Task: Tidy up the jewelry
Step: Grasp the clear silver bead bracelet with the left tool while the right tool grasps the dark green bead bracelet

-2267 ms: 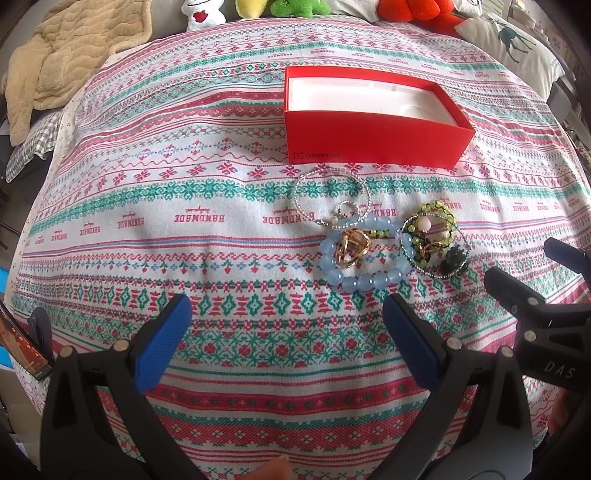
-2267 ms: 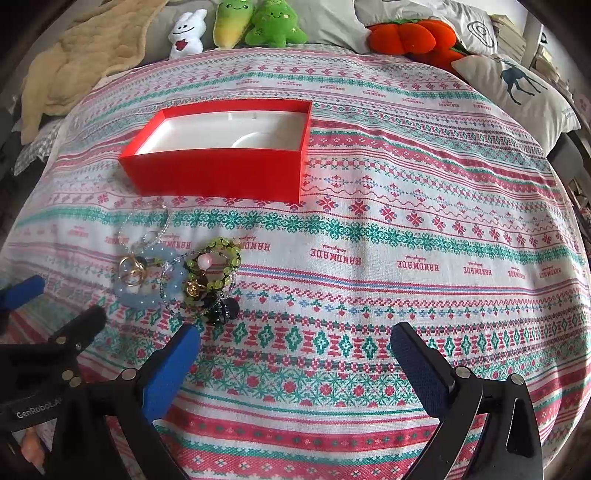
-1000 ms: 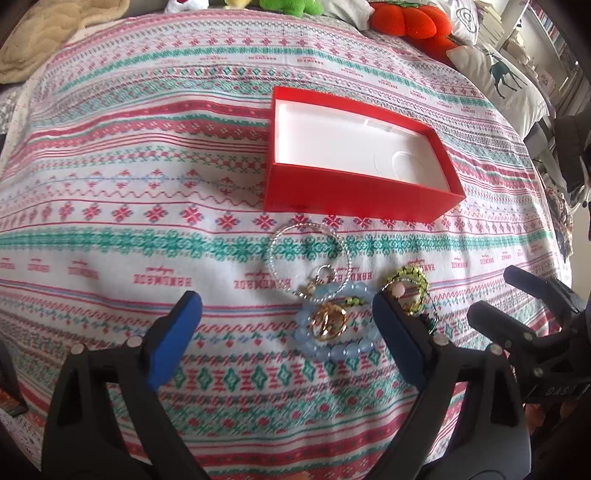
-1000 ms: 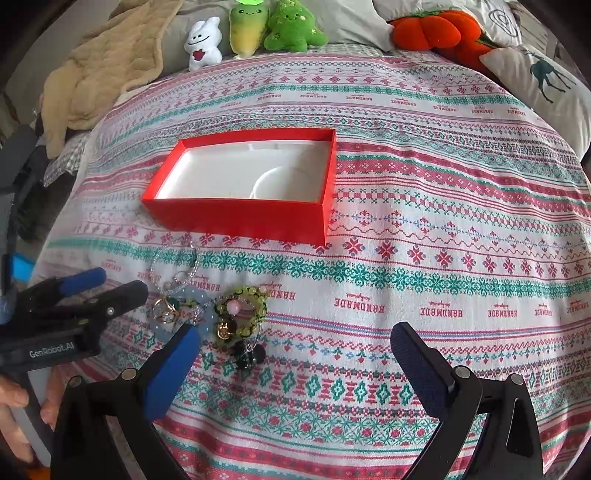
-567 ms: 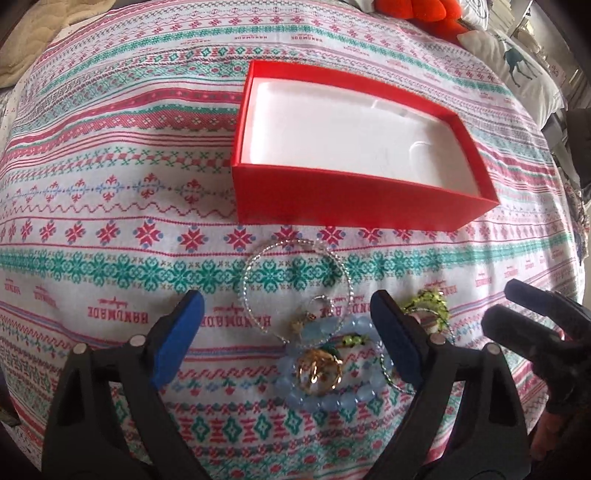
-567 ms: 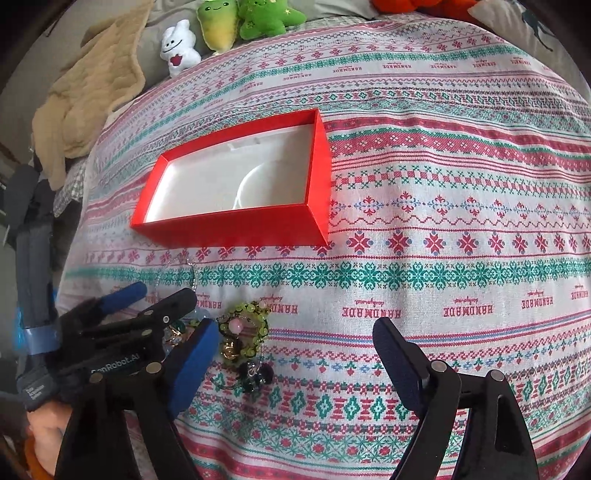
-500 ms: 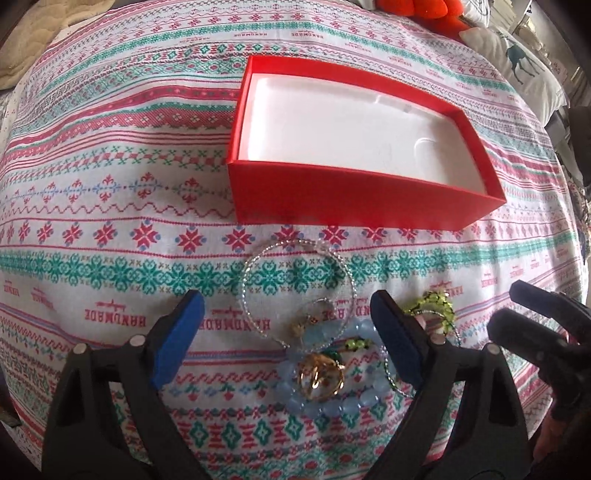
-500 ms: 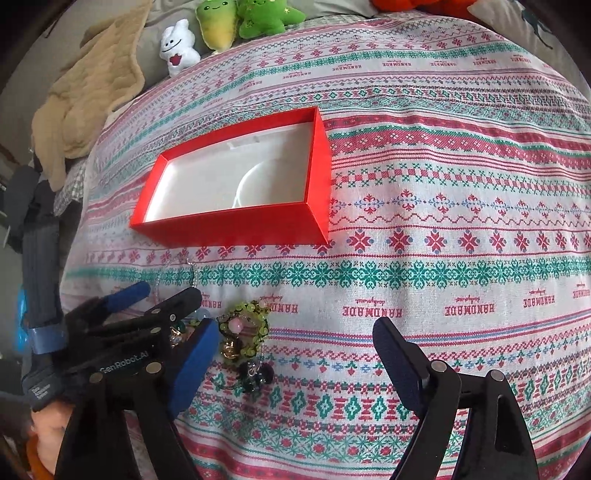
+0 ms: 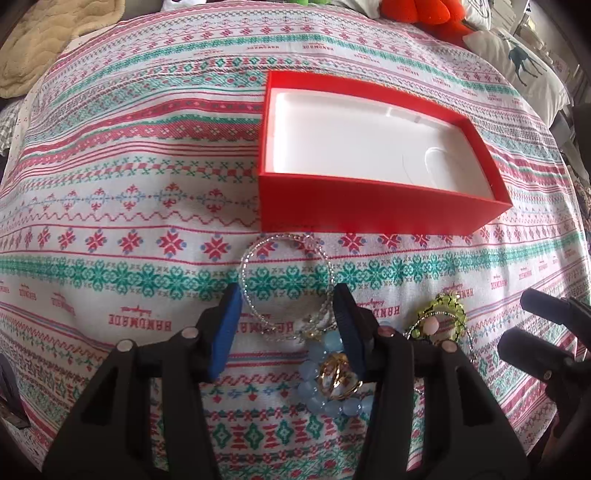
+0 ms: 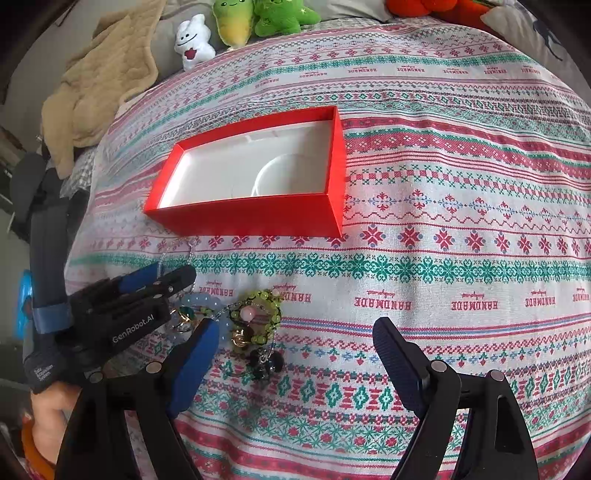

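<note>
An open red box (image 9: 384, 206) with a white inside stands on the patterned bedspread; it also shows in the right wrist view (image 10: 251, 218). Just in front of it lies a clear-bead bracelet (image 9: 255, 258). My left gripper (image 9: 286, 306) is partly closed, its blue pads either side of this bracelet's near part; whether they touch it I cannot tell. Behind the pads lie a blue-bead bracelet with a gold ring (image 9: 332, 384) and a green-bead bracelet (image 9: 441, 314). In the right wrist view my right gripper (image 10: 291, 347) is open and empty, near the green bracelet (image 10: 258, 314) and dark beads (image 10: 266, 363).
Plush toys (image 10: 229, 26) and a beige blanket (image 10: 99, 81) lie at the bed's far left edge. An orange plush (image 9: 424, 14) and a deer pillow (image 9: 517, 70) lie at the far right. The right gripper's tips (image 9: 532, 321) show at the left wrist view's right edge.
My left gripper has moved forward and down over the jewelry pile and its jaws have narrowed around the clear-bead bracelet. My right gripper has come a little closer to the green bracelet.
</note>
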Tool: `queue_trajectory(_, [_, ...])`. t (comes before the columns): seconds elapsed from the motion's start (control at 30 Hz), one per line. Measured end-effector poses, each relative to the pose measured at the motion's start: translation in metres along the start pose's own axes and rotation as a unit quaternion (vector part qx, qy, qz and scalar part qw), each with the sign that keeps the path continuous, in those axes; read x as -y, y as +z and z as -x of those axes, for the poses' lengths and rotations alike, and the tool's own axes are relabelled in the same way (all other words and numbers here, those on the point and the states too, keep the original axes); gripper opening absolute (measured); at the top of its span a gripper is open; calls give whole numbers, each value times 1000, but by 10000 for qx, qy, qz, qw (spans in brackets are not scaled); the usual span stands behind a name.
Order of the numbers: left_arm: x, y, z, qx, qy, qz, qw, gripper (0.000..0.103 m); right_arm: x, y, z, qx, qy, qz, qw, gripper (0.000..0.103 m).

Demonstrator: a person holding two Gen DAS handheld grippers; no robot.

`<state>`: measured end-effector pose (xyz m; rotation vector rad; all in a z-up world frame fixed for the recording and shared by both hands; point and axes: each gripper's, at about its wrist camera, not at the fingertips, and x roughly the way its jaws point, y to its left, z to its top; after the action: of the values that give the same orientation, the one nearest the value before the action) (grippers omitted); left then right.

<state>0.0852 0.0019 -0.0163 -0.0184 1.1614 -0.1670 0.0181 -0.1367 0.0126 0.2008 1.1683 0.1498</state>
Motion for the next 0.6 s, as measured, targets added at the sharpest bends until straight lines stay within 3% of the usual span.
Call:
queue_trajectory(0.3, [-20, -16, 26, 187, -12, -12, 9998, 52, -30, -14, -12, -131, -22, 561, 9983, 86])
queue_trajectory(0.6, [-31, -26, 38, 222, -67, -3, 9997, 52, -48, -12, -33, -240, -143, 722, 9970, 86])
